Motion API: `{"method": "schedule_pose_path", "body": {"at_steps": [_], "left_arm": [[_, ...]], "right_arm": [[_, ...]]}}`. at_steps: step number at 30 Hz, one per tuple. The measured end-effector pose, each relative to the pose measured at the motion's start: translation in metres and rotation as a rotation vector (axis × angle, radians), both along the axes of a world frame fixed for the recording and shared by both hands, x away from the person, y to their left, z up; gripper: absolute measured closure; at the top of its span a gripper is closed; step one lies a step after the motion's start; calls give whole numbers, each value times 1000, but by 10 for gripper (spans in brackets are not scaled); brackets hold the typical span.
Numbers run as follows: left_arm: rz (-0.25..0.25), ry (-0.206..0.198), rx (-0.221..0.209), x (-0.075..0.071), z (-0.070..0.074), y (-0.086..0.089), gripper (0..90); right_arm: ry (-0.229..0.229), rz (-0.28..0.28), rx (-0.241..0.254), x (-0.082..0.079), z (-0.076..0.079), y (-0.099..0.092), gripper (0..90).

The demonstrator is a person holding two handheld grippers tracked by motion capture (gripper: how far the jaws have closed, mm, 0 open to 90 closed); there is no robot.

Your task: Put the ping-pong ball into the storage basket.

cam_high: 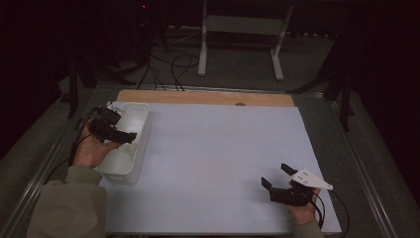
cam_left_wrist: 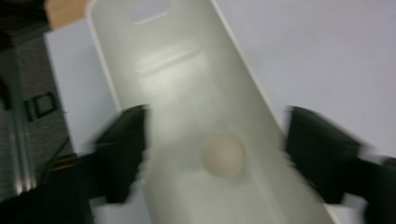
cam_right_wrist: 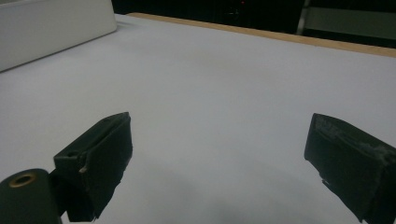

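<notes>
A white oblong bin (cam_high: 141, 113) stands at the table's left edge. My left gripper (cam_high: 119, 133) hovers over it, held by a hand in an olive sleeve. In the left gripper view the jaws of this gripper (cam_left_wrist: 217, 121) stand wide apart and blurred. Between and beyond them a small pale ball (cam_left_wrist: 223, 155) shows against the bin's floor (cam_left_wrist: 177, 79), clear of both pads. My right gripper (cam_high: 277, 177) rests low near the table's front right, open, its jaws pointing left and away. In its own view the right gripper (cam_right_wrist: 219, 140) has nothing between its jaws, over bare white table.
A white sheet (cam_high: 213, 148) covers the tabletop, with a wooden strip (cam_high: 198, 96) along the far edge. The bin's side wall (cam_right_wrist: 51, 28) shows far off in the right gripper view. Cables and a grey stand (cam_high: 242, 29) lie on the floor beyond the table.
</notes>
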State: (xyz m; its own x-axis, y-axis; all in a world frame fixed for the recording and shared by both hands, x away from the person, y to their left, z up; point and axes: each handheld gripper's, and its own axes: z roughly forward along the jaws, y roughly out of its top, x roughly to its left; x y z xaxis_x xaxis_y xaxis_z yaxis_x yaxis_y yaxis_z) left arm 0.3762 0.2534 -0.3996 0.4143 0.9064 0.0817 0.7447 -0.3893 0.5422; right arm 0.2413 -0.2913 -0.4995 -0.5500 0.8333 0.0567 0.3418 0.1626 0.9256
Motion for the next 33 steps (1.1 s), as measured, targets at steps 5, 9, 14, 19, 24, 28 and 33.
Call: {"method": "schedule_pose_path", "body": {"at_steps": [5, 9, 14, 19, 24, 28, 33], "left_arm": [[8, 7, 6, 0, -1, 0, 4], [3, 6, 7, 0, -1, 1, 1], [-12, -3, -4, 0, 0, 0, 1], [-18, -9, -5, 0, 0, 0, 1], [-26, -13, -7, 0, 0, 0, 1], [-28, -23, -11, -1, 1, -1, 1], [-47, -29, -17, -2, 1, -2, 1]], "right_arm": [[0, 1, -1, 0, 0, 0, 69], [1, 1, -1, 0, 0, 0, 70], [0, 2, -2, 0, 0, 0, 69], [1, 1, -2, 0, 0, 0, 70], [1, 2, -1, 0, 0, 1, 70], [-1, 2, -2, 0, 0, 0, 70], [2, 6, -4, 0, 0, 1, 70]]}}
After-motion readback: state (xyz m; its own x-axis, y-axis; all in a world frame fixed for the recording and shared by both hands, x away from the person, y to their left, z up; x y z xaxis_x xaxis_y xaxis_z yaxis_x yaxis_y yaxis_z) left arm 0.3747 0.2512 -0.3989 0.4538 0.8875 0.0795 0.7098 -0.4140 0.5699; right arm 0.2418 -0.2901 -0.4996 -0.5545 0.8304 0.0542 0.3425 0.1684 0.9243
